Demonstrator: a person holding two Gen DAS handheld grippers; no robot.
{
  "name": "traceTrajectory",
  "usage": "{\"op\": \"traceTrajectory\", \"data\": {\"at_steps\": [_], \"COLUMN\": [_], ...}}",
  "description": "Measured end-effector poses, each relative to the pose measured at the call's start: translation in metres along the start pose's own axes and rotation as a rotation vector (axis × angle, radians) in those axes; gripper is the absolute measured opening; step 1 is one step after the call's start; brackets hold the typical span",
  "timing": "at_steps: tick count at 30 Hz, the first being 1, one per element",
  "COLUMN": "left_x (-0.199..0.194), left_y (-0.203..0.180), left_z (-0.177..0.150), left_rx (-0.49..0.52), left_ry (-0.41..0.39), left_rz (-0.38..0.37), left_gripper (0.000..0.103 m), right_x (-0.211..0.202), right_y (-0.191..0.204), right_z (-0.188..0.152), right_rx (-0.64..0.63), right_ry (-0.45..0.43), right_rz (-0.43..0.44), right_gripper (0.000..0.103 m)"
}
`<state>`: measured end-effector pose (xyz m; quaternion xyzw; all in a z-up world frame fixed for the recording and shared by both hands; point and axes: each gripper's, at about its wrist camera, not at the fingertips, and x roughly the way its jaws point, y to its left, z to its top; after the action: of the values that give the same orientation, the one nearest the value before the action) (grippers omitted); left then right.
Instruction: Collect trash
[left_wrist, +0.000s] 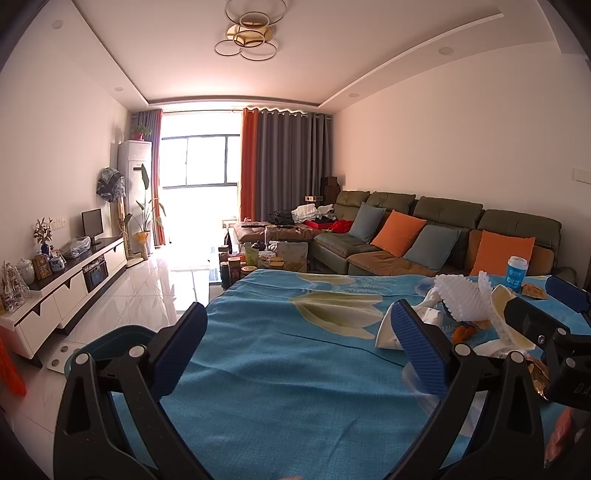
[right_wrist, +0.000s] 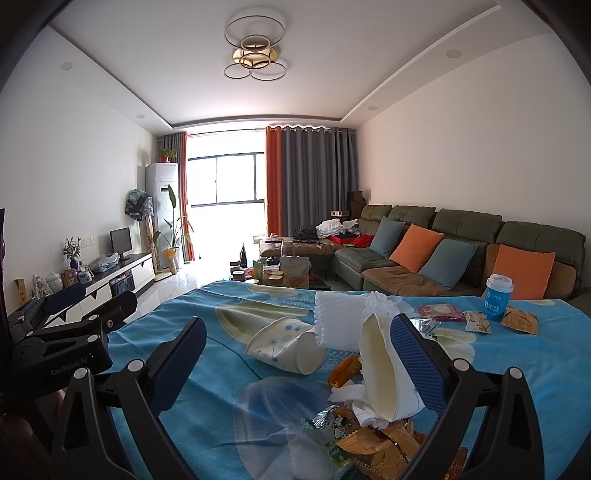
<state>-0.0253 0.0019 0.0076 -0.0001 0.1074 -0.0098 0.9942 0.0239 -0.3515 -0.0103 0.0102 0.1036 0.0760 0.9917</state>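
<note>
**Trash on table, both tools apart and empty**

The left tool (left_wrist: 299, 339) hangs over bare blue cloth (left_wrist: 288, 369), fingers wide apart, holding nothing. The right tool (right_wrist: 299, 354) is likewise spread and empty; its right finger (right_wrist: 417, 362) sits just beside a crushed cup (right_wrist: 384, 369). Trash lies heaped on the table: a second paper cup (right_wrist: 284, 345) on its side, white foam netting (right_wrist: 347, 317), tissue (right_wrist: 351, 397), gold wrappers (right_wrist: 376, 446) (print unreadable). A blue cup (right_wrist: 498, 297) stands upright farther back, near more wrappers (right_wrist: 519, 321).
</note>
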Motion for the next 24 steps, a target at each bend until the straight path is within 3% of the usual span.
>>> {"op": "traceTrajectory", "data": {"at_steps": [24], "left_x": [-0.0025], "left_y": [0.0000], "left_z": [-0.0001], "left_rx": [-0.002], "left_ry": [-0.001], "left_rz": [-0.004], "left_gripper": [0.098], "right_x": [0.0021], "right_y": [0.0004], "right_z": [-0.0011], "right_rx": [0.003], "right_ry": [0.004], "right_rz": [0.002], "right_gripper": [0.096]}}
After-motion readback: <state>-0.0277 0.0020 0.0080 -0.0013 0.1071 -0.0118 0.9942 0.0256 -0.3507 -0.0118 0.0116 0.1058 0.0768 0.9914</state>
